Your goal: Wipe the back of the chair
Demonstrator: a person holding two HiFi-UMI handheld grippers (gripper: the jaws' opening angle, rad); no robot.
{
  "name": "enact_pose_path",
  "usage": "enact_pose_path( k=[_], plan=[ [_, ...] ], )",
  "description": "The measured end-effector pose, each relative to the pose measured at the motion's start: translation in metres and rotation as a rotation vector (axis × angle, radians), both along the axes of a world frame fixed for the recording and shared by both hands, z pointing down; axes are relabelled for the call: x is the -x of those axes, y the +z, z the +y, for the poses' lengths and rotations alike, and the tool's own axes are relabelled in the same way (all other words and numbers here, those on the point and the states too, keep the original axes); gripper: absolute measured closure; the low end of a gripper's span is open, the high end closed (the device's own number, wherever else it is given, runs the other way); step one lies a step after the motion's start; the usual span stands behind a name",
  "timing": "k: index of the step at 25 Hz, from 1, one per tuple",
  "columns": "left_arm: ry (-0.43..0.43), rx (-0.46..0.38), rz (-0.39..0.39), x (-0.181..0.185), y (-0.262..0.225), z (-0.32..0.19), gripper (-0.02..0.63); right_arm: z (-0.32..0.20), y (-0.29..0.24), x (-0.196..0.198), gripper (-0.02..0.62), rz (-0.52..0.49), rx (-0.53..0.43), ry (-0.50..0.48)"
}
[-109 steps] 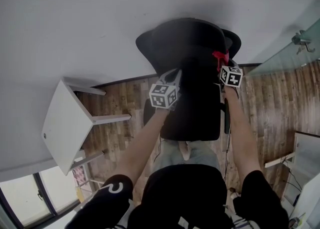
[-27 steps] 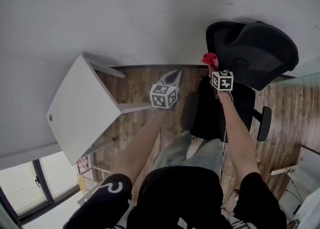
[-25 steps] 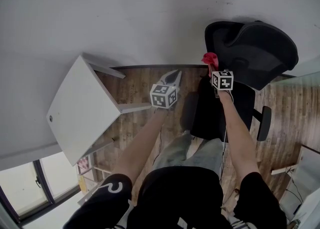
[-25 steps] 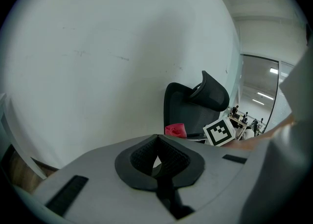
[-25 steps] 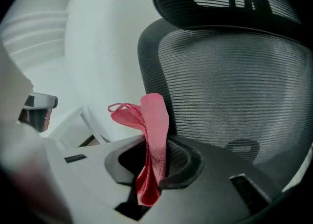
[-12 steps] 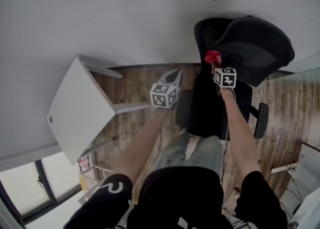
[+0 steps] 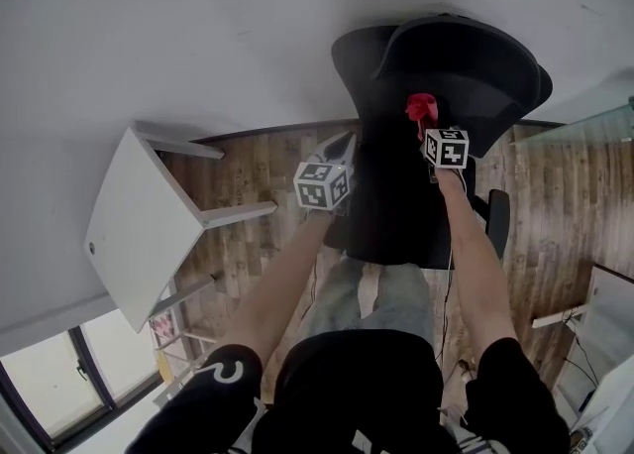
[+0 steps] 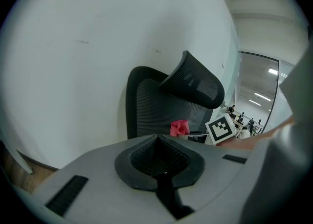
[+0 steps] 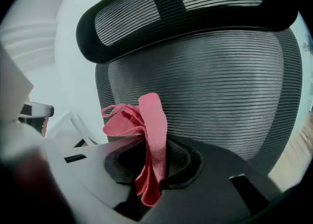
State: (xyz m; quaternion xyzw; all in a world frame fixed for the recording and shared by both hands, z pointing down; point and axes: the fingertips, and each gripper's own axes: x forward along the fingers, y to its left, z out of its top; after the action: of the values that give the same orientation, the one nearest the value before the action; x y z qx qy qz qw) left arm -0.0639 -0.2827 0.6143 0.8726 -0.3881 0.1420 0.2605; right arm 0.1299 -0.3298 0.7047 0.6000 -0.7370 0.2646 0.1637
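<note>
Right claw [image 9: 151, 157]: jaws clamped on a red cloth [image 9: 142, 120]; one fold hangs down through the grip, a loose bunch stands up above the tips and leans to the claw's left.

Chair [image 7: 436, 95]: its backrest mesh [image 9: 220, 86] lies straight ahead of the right claw and fills most of that gripper's view; headrest [image 9: 171, 8] above and ahead of the tips; seat below the claw, toward the person. Cloth looks close to the mesh; actual contact cannot be told from any view.

Left claw [image 8: 157, 157]: jaws together, nothing between them; held in the air to the left of the right claw, the chair ahead of it and to its right; not touching the chair. White table [image 7: 139, 234] well off to the left of this claw; plain wall [image 7: 198, 26] beyond both.

Step in hand (judgement): bringing the cloth up to the backrest; wiping contact not confirmed.

Next move calls for (judgement): push the right claw forward until the upstanding bunch presses on the mesh; then sweep across and down, keeping the grip tight so the cloth does not pull out; left claw could steady the chair's edge, since a swivel chair may turn away under pressure.
</note>
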Motion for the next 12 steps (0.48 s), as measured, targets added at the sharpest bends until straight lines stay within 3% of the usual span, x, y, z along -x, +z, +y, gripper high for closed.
enact_pose_path(
  k=[12],
  plan=[
    [0.025, -0.007, 0.008, -0.086, -0.004, 0.015, 0.583, 0.031, -0.002, -0.103, 0.523, 0.002, 0.000, 0.063]
  ],
)
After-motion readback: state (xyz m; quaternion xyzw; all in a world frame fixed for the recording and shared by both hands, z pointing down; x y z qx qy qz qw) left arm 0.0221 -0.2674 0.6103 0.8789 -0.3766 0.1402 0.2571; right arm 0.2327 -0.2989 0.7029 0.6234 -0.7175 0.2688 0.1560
